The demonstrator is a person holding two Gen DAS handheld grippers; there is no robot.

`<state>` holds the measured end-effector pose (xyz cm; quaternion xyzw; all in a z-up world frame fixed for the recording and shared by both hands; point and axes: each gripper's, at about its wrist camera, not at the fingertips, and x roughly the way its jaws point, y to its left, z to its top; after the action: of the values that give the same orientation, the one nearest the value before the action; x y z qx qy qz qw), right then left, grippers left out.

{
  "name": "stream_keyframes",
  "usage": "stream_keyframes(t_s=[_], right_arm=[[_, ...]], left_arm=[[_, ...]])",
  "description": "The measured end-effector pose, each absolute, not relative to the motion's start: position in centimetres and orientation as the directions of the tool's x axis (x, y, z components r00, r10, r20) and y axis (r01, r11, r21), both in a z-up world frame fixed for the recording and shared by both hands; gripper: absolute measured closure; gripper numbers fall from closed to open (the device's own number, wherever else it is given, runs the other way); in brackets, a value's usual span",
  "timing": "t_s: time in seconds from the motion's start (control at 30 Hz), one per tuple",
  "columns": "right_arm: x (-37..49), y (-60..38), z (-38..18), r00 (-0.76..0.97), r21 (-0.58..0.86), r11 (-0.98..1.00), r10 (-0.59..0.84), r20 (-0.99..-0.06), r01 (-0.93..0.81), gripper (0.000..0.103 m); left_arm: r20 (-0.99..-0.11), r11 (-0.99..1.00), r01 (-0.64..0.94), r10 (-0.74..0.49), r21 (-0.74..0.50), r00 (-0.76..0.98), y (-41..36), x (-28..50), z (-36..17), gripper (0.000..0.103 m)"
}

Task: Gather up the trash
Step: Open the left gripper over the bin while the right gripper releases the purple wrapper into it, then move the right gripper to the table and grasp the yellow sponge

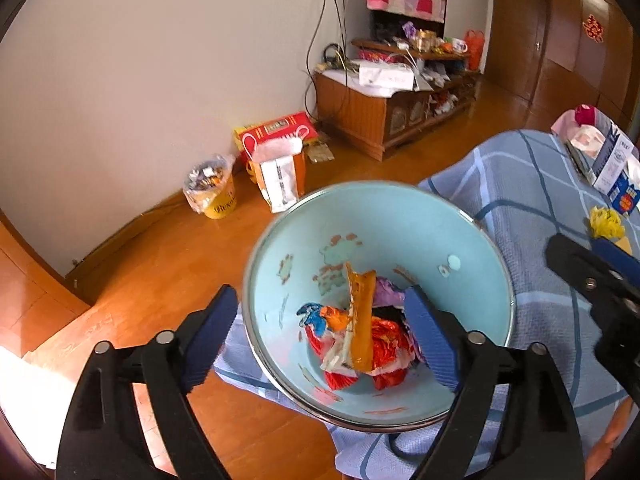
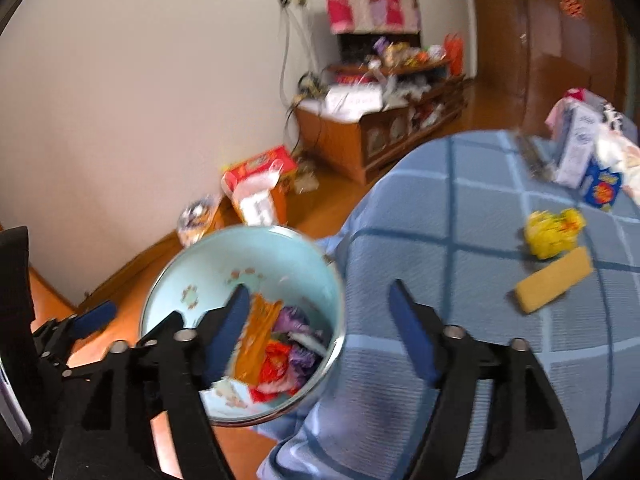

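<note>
My left gripper (image 1: 324, 332) stands spread wide over the pale blue bowl (image 1: 400, 216), one finger (image 1: 212, 332) outside its rim and the other inside beside the trash; nothing is pinched. My right gripper (image 2: 320, 328) is likewise spread and empty, its left finger (image 2: 228, 328) over the bowl (image 2: 192, 264) and its right finger over the blue checked cloth (image 2: 460, 208). The bowl sits at the cloth's edge, above the wooden floor (image 1: 168, 264). Inside it lies one heap of crumpled wrappers (image 1: 360, 332), orange, red and purple. Two pieces of trash lie on the cloth: one yellow sponge-like block (image 2: 554, 280) and one crumpled yellow wrapper (image 2: 554, 232) just beyond it. Two cartons (image 2: 588, 164) stand near the far edge. One lined bin (image 1: 210, 188) stands by the wall.
</note>
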<state>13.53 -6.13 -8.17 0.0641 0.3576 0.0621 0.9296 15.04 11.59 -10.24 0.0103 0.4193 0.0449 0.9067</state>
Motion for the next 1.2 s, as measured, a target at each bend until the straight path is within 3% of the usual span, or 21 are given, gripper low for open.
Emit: stream_keyframes(t_s=[0.23,0.4,0.63,0.83,1.2], right_arm=[[11.1,-9.3,-6.4,0.806,0.16,0.987,0.069,-0.588,0.032,0.015],[8.1,-12.1,-5.5,0.872,0.124,0.975,-0.104,-0.478,0.184,0.013],[7.1,-16.5,-5.8,0.828,0.163,0.957,-0.113,-0.55,0.239,0.013],[5.4,-18.4,-6.1,0.816,0.159,0.947,-0.147,-0.559,0.279,0.013],[3.2,-24.0,-8.5,0.749,0.152,0.902,-0.23,-0.622,0.404,0.014]], left_arm=[[-0.726,0.994,-0.063,0.107,0.088,0.679,10.1,13.7,-8.4,0.01],[-0.692,0.993,-0.042,0.107,0.111,0.714,8.5,12.5,-6.9,0.006],[-0.665,0.993,-0.007,0.085,0.118,0.742,6.5,11.3,-5.4,0.006],[-0.654,0.992,0.031,0.058,0.123,0.754,4.3,10.2,-4.8,0.006],[-0.697,0.981,0.172,-0.064,0.086,0.715,-0.2,9.3,-7.2,0.006]])
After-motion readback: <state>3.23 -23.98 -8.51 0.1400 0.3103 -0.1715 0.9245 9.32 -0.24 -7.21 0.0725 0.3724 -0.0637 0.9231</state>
